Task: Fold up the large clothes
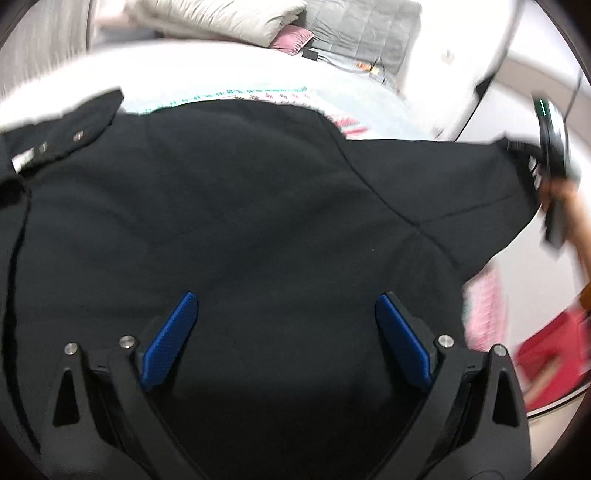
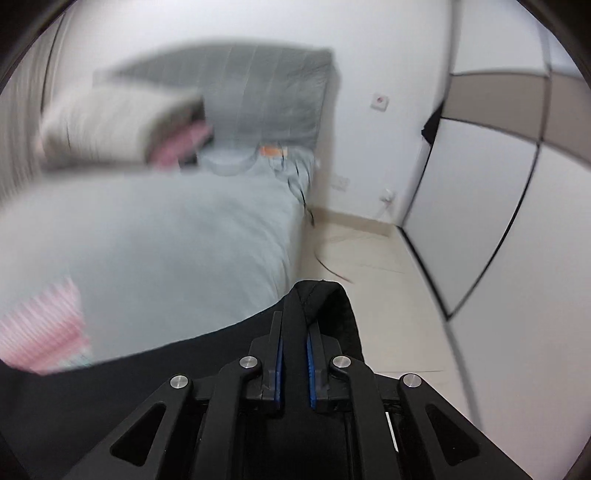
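Observation:
A large black garment [image 1: 240, 206] with metal snaps near its collar lies spread over the bed, filling the left wrist view. My left gripper [image 1: 286, 306] is open, its blue pads [image 1: 173, 332] wide apart just above the cloth, holding nothing. My right gripper [image 2: 294, 332] is shut on the end of the black sleeve [image 2: 325, 299], which loops out past the fingertips, at the bed's right edge. In the left wrist view the right gripper [image 1: 550, 155] shows at the far right, holding the sleeve cuff [image 1: 517, 166] stretched out sideways. Both views are blurred.
The bed [image 2: 177, 236] has a pale blue sheet, with pink striped fabric [image 2: 40, 332] under the garment. Pillows [image 1: 221, 18] and a grey headboard cushion [image 2: 266, 96] lie at the far end. Tiled floor [image 2: 388, 280] and a white wardrobe [image 2: 480, 206] are to the right. A red object [image 1: 546, 350] is at lower right.

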`<action>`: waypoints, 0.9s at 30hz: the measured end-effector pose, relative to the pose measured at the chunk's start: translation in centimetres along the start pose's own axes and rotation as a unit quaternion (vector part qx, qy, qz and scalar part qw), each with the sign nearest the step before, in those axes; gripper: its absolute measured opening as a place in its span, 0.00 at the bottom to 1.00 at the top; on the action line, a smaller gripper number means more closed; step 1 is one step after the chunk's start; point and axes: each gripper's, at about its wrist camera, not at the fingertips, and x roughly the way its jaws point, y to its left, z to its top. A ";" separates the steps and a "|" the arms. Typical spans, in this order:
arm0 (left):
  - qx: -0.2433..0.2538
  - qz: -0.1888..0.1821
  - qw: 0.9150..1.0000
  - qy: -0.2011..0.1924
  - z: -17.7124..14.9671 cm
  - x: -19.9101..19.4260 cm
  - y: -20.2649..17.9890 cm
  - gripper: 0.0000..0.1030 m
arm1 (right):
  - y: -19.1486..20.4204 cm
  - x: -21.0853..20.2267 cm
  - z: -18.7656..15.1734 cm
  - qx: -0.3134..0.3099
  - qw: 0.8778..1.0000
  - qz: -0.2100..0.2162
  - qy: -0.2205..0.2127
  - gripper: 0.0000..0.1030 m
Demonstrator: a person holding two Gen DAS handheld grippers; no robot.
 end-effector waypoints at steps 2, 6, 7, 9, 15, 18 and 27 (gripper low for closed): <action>0.022 -0.001 1.000 0.009 0.1 -0.7 -0.8 0.94 | 1.6 1.2 -1.3 -0.008 0.999 -0.017 0.028 0.20; 0.070 0.004 0.997 0.020 -0.5 -5.0 0.0 0.94 | 2.6 -1.5 -2.7 0.001 1.000 0.002 0.013 0.53; 0.080 0.015 0.997 0.013 -0.8 -6.2 0.7 0.94 | 2.9 -3.1 -3.0 -0.003 1.000 0.030 -0.003 0.55; 0.093 0.045 0.995 0.004 -1.5 -8.9 3.3 0.94 | 4.7 -6.8 -3.7 -0.032 0.995 0.096 -0.015 0.57; 0.007 0.129 0.992 0.003 -3.3 -13.3 16.9 0.94 | 18.1 -18.0 -9.4 -0.170 0.936 0.309 -0.027 0.75; -0.037 0.152 0.987 0.024 -6.1 -13.2 22.7 0.94 | 24.9 -21.0 -13.6 -0.215 0.892 0.399 -0.003 0.75; 0.015 0.108 0.992 0.070 -18.4 -20.2 21.2 0.95 | 22.6 -19.9 -21.9 -0.256 0.888 0.381 0.039 0.75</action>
